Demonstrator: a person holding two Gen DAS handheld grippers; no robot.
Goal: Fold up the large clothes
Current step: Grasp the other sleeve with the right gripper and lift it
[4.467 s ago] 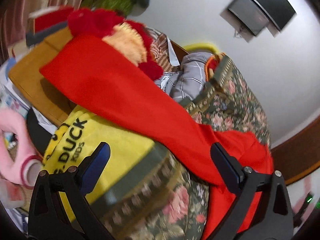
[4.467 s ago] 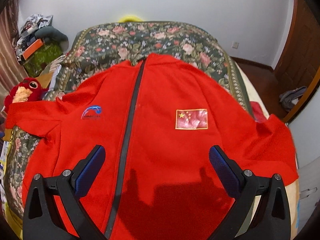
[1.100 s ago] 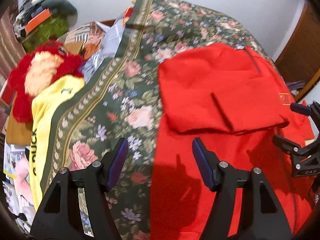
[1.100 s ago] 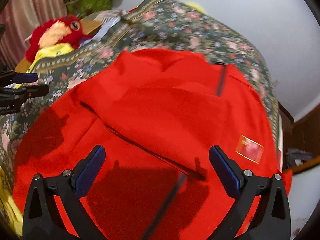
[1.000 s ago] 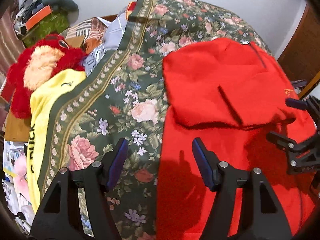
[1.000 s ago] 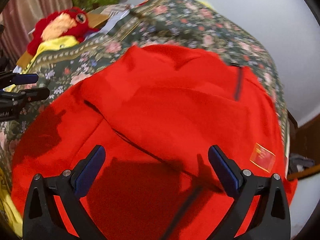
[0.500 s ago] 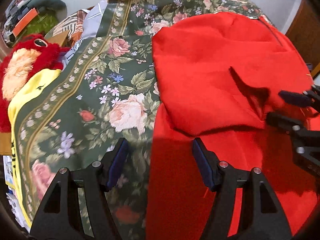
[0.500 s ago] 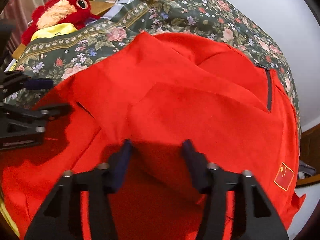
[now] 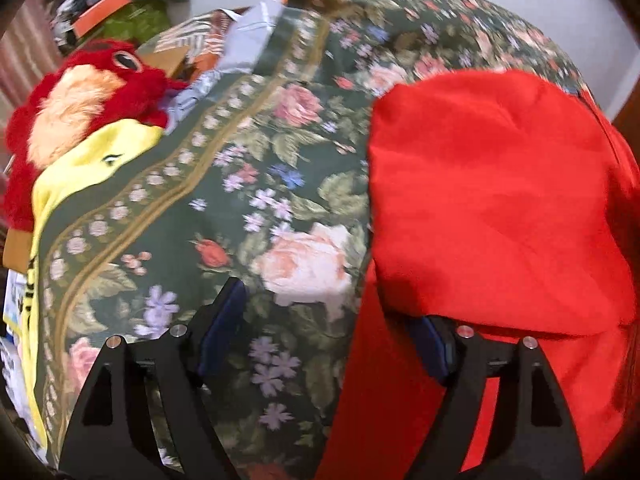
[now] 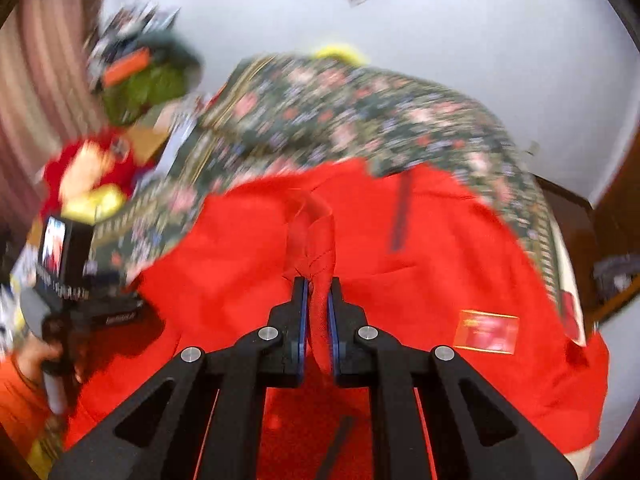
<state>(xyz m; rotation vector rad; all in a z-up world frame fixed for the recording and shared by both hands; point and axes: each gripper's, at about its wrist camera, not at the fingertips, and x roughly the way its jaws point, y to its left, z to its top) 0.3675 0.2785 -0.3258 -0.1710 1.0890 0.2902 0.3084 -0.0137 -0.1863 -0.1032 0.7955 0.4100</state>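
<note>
The red zip jacket point(image 10: 440, 248) lies spread on the floral bedspread point(image 9: 240, 184), toward the bed's right side in the left wrist view, with one panel already laid over the body and a bare strip of bedspread between it and the bed's left edge. Your right gripper point(image 10: 318, 300) is clamped on a bunched ridge of the jacket's cloth, which rises between the pads as a twisted rope. Your left gripper point(image 9: 320, 320) hangs low over the jacket's left edge, jaws opening; one finger point(image 9: 222, 320) is over the bedspread, the other is tucked under the folded panel's hem, and nothing is pinched. The fabric looks soft, light and limp: judge that it will sag from a single hold and drag its lower layers along. Take it at hems and corners, both hands level, rather than mid-panel. The zip point(image 10: 400, 216) and flag patch point(image 10: 486, 332) are stiffer; avoid creasing across them. A plush toy point(image 9: 76, 104) and a yellow garment point(image 9: 80, 168) sit beyond the bed's left edge.
</note>
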